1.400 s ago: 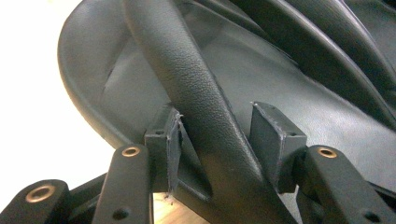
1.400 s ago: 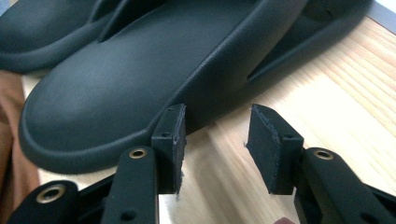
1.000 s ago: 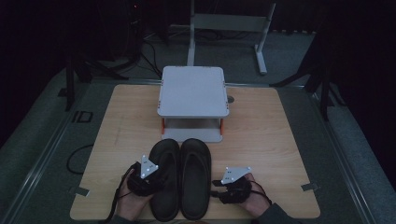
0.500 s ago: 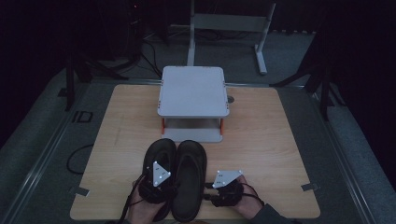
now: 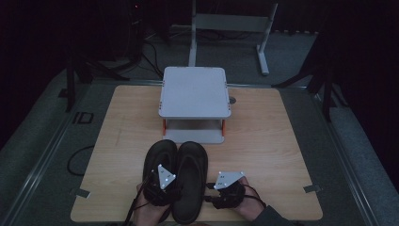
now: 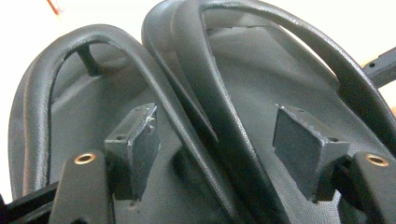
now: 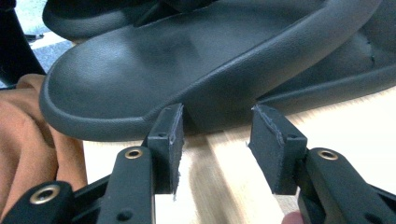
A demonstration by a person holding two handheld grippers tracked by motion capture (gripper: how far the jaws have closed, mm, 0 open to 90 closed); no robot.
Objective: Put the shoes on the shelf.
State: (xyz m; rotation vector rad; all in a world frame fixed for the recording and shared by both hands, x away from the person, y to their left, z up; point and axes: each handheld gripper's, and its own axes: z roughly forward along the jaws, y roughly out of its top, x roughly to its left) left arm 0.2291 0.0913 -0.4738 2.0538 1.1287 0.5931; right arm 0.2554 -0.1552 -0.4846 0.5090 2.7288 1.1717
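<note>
At the desk's (image 5: 117,141) 6 o'clock edge a pair of black sandals (image 5: 188,181) lies side by side, toes toward 12 o'clock, and the left claw (image 6: 219,154) is seen released with its jaws astride the two inner straps where they meet. The sandals are judged light, soft and bendy, with a matte, grippy surface. At 5 o'clock the right claw (image 7: 217,144) is released at the right sandal's outer rim, where a pinch should hold without slipping.

A dark lab — metal stand (image 5: 230,28), floor cables (image 5: 155,47), taped table (image 5: 282,141).
</note>
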